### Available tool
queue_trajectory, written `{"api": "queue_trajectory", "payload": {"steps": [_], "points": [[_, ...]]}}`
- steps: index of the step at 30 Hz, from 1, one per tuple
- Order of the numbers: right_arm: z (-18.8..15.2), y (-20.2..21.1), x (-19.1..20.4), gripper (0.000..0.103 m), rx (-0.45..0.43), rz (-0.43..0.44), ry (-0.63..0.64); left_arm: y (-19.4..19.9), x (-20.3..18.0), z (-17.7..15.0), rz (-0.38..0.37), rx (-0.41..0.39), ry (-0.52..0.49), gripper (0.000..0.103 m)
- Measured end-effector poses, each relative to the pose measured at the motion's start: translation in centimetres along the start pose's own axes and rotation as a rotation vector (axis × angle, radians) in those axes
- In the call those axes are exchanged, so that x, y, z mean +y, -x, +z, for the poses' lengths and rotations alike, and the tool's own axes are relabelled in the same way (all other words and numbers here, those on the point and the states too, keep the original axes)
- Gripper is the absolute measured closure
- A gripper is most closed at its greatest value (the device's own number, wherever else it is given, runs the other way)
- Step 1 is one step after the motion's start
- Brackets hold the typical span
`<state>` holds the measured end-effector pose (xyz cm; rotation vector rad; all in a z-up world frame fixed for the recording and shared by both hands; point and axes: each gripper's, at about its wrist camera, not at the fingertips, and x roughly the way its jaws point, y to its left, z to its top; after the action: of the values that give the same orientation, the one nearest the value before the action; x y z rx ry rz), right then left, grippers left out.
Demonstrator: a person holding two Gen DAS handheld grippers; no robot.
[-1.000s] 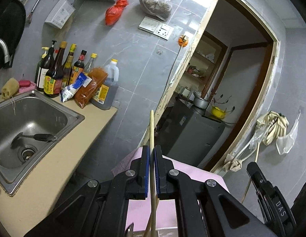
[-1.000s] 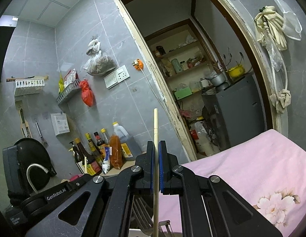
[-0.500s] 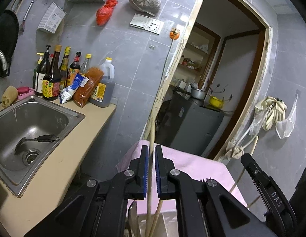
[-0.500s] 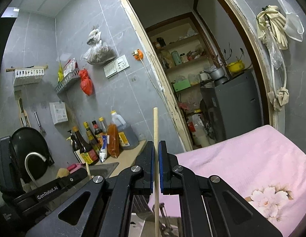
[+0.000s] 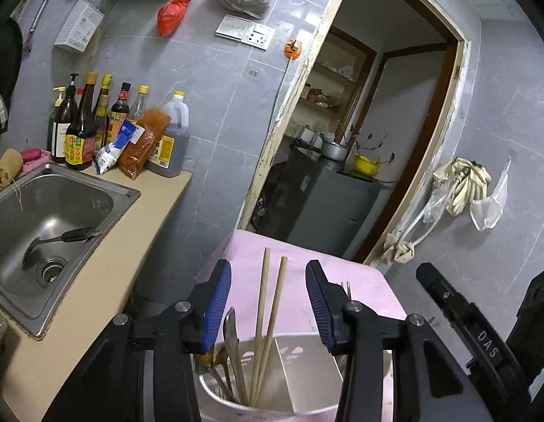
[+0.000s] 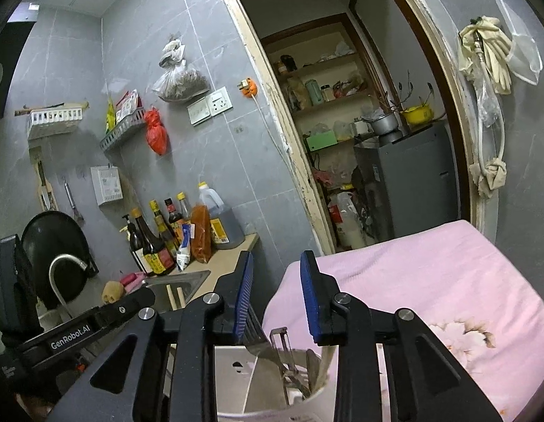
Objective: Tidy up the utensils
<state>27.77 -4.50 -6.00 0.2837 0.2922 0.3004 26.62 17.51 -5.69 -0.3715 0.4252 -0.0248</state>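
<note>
Both grippers tilt slightly down over the white utensil holder [image 5: 307, 404], and the left gripper [image 5: 268, 295] and right gripper [image 6: 276, 290] have just been opening, so nothing's pinched now. Two slim wooden chopsticks [image 5: 263, 316] stand loose between the left's blue ribbed pads, leaning toward 12 o'clock. They share the holder's left compartment with metal cutlery [image 5: 233, 344], on a pink cloth [image 5: 300, 302].

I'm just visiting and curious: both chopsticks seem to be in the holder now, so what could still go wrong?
The chopsticks lean loosely in the utensil holder between the left hand-held gripper's just-opened jaws; pulling back carelessly could snag them. The holder stands on a soft pink cloth and might tip if bumped.
</note>
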Motion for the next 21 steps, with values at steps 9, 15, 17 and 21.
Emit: {"api": "queue_trajectory", "payload": {"steps": [9, 15, 17, 21], "points": [[1.6, 3.3, -1.2, 0.056, 0.030, -0.037, 0.034, 2.5, -1.2, 0.3, -0.008, 0.003, -0.033, 0.036], [2.3, 6.6, -2.5, 0.043, 0.048, -0.057, 0.061, 4.6, -2.7, -0.2, -0.005, 0.018, -0.081, 0.015], [2.5, 7.7, -2.8, 0.038, 0.054, -0.067, 0.075, 5.3, -3.4, -0.4, -0.002, 0.024, -0.097, 0.010], [2.7, 10.3, -3.6, 0.024, 0.066, -0.085, 0.100, 6.8, -4.6, -1.3, 0.003, 0.035, -0.115, 0.006]]}}
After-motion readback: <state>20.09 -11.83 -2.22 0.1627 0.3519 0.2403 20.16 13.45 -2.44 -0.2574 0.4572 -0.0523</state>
